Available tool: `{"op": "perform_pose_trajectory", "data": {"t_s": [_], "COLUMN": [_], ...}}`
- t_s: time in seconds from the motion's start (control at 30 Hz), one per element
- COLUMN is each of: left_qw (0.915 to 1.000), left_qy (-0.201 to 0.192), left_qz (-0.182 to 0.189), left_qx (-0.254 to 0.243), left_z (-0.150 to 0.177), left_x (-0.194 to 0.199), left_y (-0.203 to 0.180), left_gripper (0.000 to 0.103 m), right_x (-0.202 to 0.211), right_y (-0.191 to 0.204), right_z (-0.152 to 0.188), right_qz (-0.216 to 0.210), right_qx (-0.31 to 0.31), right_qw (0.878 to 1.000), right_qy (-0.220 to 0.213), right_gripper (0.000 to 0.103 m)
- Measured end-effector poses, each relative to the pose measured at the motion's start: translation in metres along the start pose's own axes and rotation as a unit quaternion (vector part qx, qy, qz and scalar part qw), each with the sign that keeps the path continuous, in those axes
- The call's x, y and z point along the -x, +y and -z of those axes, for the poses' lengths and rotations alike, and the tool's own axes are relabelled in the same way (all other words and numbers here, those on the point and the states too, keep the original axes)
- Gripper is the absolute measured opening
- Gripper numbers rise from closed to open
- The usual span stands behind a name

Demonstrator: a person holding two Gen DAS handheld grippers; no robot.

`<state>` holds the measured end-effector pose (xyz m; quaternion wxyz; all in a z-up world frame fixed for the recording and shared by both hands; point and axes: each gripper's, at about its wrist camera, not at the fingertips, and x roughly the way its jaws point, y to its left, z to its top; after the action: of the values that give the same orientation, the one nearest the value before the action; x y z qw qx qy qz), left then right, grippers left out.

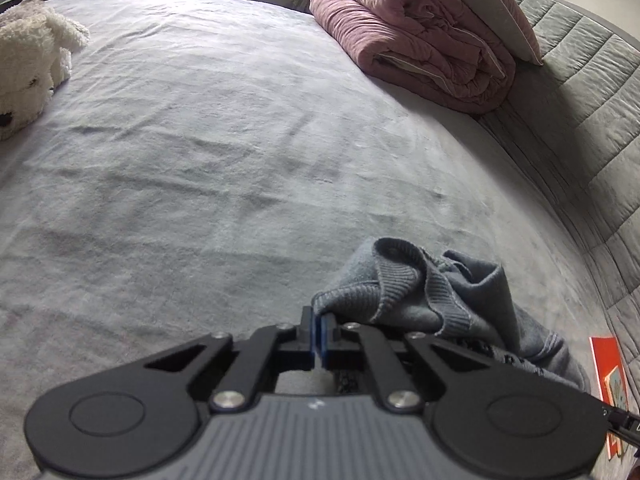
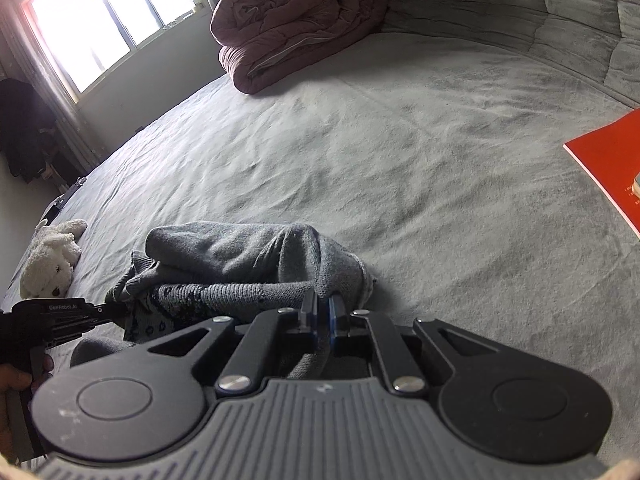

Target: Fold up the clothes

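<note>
— Jaws first: how do we stand on each side?

— Both pairs are pressed together on cloth. Our left gripper [image 1: 317,322] pinches a ribbed edge of the grey sweater [image 1: 404,292], and our right gripper [image 2: 323,314] is clamped on another fold of the same sweater [image 2: 240,264], with knit running down between its fingers.

— Where does the sweater lie?

— Bunched between our two grippers, over the grey bed sheet [image 1: 208,152]; whether it touches the sheet we cannot tell. A darker patterned part shows along its lower edge in the right wrist view, where our left gripper [image 2: 110,309] also appears at the sweater's left end.

— What else do we see on the bed?

— A rolled pink comforter [image 1: 416,40] sits at the far end against the quilted grey headboard [image 1: 580,92]. A white plush toy [image 1: 28,64] lies well apart to the left, and an orange book [image 2: 612,160] rests on the sheet to the right.
</note>
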<state>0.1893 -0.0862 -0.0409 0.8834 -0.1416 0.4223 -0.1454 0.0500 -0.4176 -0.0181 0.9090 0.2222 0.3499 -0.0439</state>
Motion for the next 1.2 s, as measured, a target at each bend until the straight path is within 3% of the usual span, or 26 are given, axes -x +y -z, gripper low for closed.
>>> {"op": "perform_pose_trajectory", "data": {"t_s": [0.33, 0.77, 0.97, 1.2], "left_qw": [0.9941, 0.9676, 0.9617, 0.9687], "left_qy": [-0.074, -0.154, -0.157, -0.161], "left_qz": [-0.077, -0.199, -0.224, -0.188], "left_qx": [0.02, 0.02, 0.016, 0.018], "left_z": [-0.005, -0.019, -0.026, -0.042], "left_x": [0.07, 0.193, 0.21, 0.192], "left_y": [0.029, 0.102, 0.119, 0.102], "left_gripper": [0.002, 0.002, 0.002, 0.002], "right_x": [-0.002, -0.01, -0.009, -0.004], "right_y": [0.029, 0.129, 0.161, 0.148], "right_z": [0.005, 0.034, 0.041, 0.028], "right_qz": [-0.045, -0.154, -0.182, -0.169], "right_qx": [0.005, 0.042, 0.053, 0.041], "right_qw": [0.999, 0.986, 0.981, 0.984], "right_qy": [0.011, 0.048, 0.041, -0.028], "right_gripper": [0.007, 0.007, 0.007, 0.007]}}
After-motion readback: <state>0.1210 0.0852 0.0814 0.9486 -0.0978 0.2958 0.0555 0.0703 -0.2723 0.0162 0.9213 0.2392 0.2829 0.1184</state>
